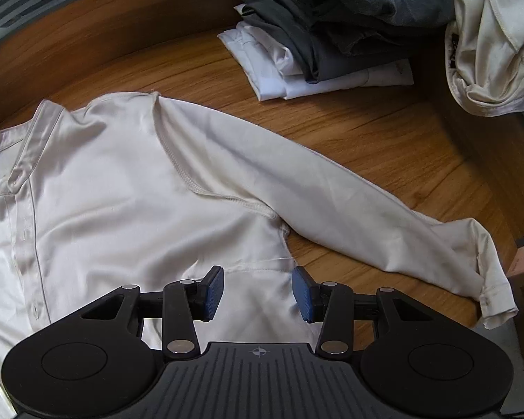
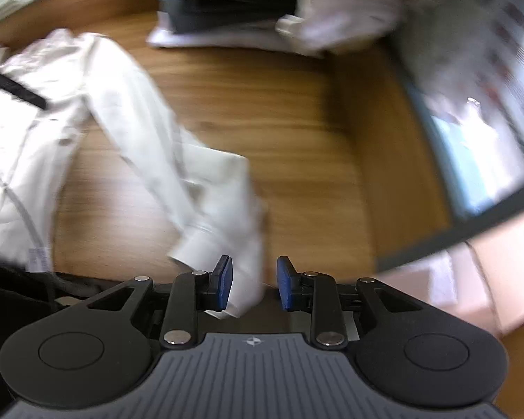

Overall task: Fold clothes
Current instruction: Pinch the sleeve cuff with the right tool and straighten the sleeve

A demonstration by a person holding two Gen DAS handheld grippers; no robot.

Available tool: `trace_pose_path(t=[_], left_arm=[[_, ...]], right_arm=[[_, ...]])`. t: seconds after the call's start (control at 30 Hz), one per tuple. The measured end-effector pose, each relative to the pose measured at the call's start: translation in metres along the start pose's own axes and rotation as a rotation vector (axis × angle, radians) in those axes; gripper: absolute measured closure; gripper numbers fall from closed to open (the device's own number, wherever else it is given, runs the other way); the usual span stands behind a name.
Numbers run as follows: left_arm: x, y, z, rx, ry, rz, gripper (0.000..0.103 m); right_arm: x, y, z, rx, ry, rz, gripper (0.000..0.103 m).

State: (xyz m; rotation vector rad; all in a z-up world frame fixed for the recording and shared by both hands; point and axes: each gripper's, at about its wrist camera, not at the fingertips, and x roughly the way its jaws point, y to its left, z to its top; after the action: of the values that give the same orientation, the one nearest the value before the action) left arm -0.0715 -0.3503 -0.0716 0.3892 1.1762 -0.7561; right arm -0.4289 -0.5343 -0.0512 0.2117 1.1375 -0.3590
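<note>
On the table (image 1: 384, 132) — shirt (image 1: 122, 192), sleeve (image 1: 332, 202) outspread.

Wooden table (image 1: 384, 132): shirt (image 1: 122, 181), folded stack (image 1: 318, 52).

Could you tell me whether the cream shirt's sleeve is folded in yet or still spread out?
Spread out: the sleeve extends away from the cream shirt across the wooden table.

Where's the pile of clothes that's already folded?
In the left wrist view, the folded pile sits on the wooden table at the far side, beyond the spread-out white shirt and beside a crumpled cream garment.
</note>
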Motion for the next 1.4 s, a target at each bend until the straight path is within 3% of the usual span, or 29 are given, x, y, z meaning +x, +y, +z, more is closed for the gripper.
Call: trace_pose_path(t=[0.17,0.33,0.53,0.57,0.6,0.7,0.8,0.93,1.03,1.1,1.2,1.4], left_arm=[[0.002,0.002,-0.015,0.01,0.016,0.02,0.057],[0.0,0.005,-0.04,0.017,0.034,0.034,0.057],[0.004,0.007,-0.073,0.016,0.067,0.032,0.057],[0.006,0.008,-0.078,0.013,0.073,0.033,0.057],[0.008,0.009,-0.082,0.007,0.08,0.034,0.057],[0.014,0.011,-0.093,-0.008,0.098,0.038,0.057],[0.018,0.014,-0.101,-0.021,0.105,0.04,0.057],[0.017,0.014,-0.106,-0.026,0.087,0.035,0.057],[0.016,0.014,-0.107,-0.029,0.078,0.025,0.055],[0.016,0.014,-0.107,-0.026,0.074,0.019,0.055],[0.015,0.014,-0.106,-0.019,0.074,0.011,0.055],[0.007,0.011,-0.102,0.017,0.069,0.009,0.055]], right_arm=[[0.033,0.03,0.012,-0.148,-0.018,0.044,0.071],[0.067,0.042,0.03,-0.234,-0.005,0.069,0.063],[0.097,0.047,0.039,-0.314,0.068,0.1,0.063],[0.098,0.047,0.04,-0.315,0.074,0.111,0.067],[0.096,0.047,0.04,-0.313,0.077,0.123,0.084],[0.093,0.046,0.042,-0.305,0.085,0.16,0.101],[0.085,0.044,0.046,-0.288,0.089,0.206,0.102],[0.047,0.033,0.061,-0.198,0.059,0.299,0.102],[0.014,0.023,0.073,-0.165,0.022,0.322,0.102],[-0.005,0.014,0.082,-0.155,0.002,0.308,0.102],[-0.014,0.001,0.096,-0.168,-0.016,0.204,0.102],[0.03,-0.023,0.113,-0.206,-0.012,-0.059,0.1]])
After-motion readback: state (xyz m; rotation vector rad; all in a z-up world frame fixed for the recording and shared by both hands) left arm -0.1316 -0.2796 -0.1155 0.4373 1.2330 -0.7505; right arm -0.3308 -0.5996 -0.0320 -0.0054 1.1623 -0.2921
